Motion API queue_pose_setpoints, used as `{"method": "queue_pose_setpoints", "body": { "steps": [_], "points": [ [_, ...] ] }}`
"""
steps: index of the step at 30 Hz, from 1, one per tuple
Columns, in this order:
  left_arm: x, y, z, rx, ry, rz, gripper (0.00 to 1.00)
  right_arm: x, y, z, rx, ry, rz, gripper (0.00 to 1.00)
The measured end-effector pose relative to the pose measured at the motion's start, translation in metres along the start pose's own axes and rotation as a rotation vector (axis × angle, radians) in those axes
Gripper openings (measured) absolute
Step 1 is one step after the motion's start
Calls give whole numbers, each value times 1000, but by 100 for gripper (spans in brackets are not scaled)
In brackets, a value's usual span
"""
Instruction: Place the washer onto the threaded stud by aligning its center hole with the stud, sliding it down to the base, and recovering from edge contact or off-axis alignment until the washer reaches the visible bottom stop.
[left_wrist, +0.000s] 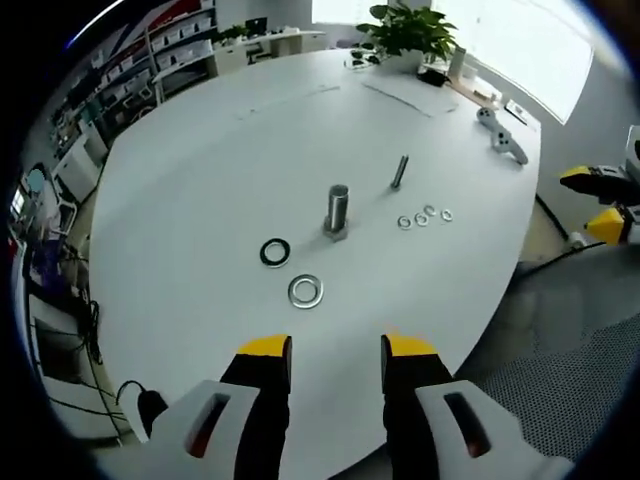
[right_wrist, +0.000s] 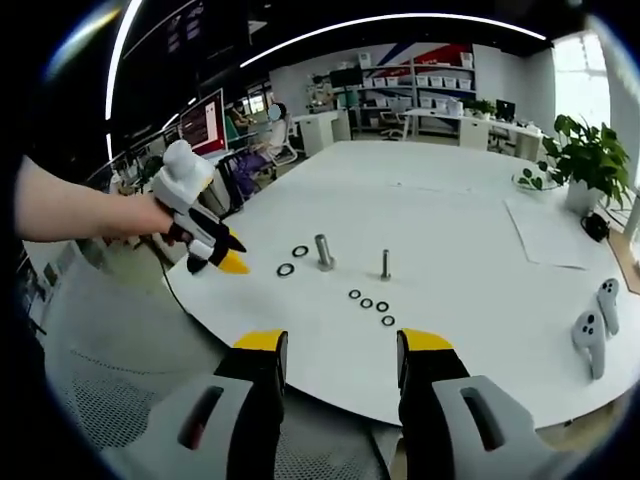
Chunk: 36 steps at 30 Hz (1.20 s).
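Standing upright on the white table (left_wrist: 200, 200) is the thick threaded stud (left_wrist: 337, 211), a grey metal cylinder on a wider base. Just beside it lie two flat rings: a black washer (left_wrist: 275, 252) and a bright steel washer (left_wrist: 305, 291), both flat on the tabletop and apart from the stud. A thinner dark bolt (left_wrist: 400, 171) stands a little farther off, with a short row of small washers (left_wrist: 424, 216) near it. Nothing lies between the rings and the stud.

The left gripper (left_wrist: 336, 350) hangs near the table edge, its yellow-tipped jaws spread and empty; in the right gripper view it (right_wrist: 225, 262) shows held in a person's hand (right_wrist: 140, 215). The right gripper (right_wrist: 340, 345) is likewise spread wide, gripping nothing.

Farther away sit a potted plant (right_wrist: 588, 160), two pale game controllers (right_wrist: 595, 325) (smooth plastic), a sheet of paper (right_wrist: 550, 232), and shelving (right_wrist: 430, 85) along the wall.
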<state>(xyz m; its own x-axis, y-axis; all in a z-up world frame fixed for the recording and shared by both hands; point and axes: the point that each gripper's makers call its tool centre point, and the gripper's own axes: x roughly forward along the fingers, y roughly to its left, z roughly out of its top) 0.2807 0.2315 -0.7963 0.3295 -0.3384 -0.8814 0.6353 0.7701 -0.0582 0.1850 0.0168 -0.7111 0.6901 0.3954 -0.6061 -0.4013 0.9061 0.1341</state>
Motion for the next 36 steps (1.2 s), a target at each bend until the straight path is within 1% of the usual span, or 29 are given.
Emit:
{"method": "queue_pose_setpoints", "body": {
  "steps": [2, 6, 11, 13, 14, 16, 20, 23, 25, 27, 30, 33, 36],
  "points": [
    [5, 1, 2, -3, 5, -3, 34, 1, 0, 0, -4, 1, 2, 46],
    [22, 5, 4, -47, 28, -10, 34, 2, 2, -1, -14, 10, 9, 46],
    [36, 6, 5, -46, 59, -8, 33, 1, -1, -1, -2, 3, -2, 46],
    [42, 9, 6, -63, 60, -4, 32, 1, -1, -2, -4, 7, -1, 46],
    [45, 7, 6, -74, 66, -13, 32, 2, 0, -2, -6, 9, 1, 46],
    [51, 8, 6, -57, 82, -3, 32, 2, 0, -2, -9, 10, 1, 46],
    [59, 14, 8, -37, 92, 16, 32, 1, -2, -1, 0, 3, -8, 46],
    [64, 16, 5, -35, 119, 10, 32, 0, -3, -1, 1, 2, -12, 46],
    [68, 18, 5, -20, 130, 12, 32, 0, -3, -2, 1, 4, -13, 46],
    [69, 19, 6, -18, 134, 16, 32, 0, -3, -1, 1, 3, -14, 46],
    [70, 18, 7, -40, 131, 13, 32, 0, -4, -1, 7, -1, -18, 46],
    [74, 19, 5, -15, 146, 24, 32, 0, -5, 0, 9, -4, -20, 46],
    [77, 21, 4, -23, 153, 22, 33, 0, -5, 0, 11, -5, -18, 46]
  ]
}}
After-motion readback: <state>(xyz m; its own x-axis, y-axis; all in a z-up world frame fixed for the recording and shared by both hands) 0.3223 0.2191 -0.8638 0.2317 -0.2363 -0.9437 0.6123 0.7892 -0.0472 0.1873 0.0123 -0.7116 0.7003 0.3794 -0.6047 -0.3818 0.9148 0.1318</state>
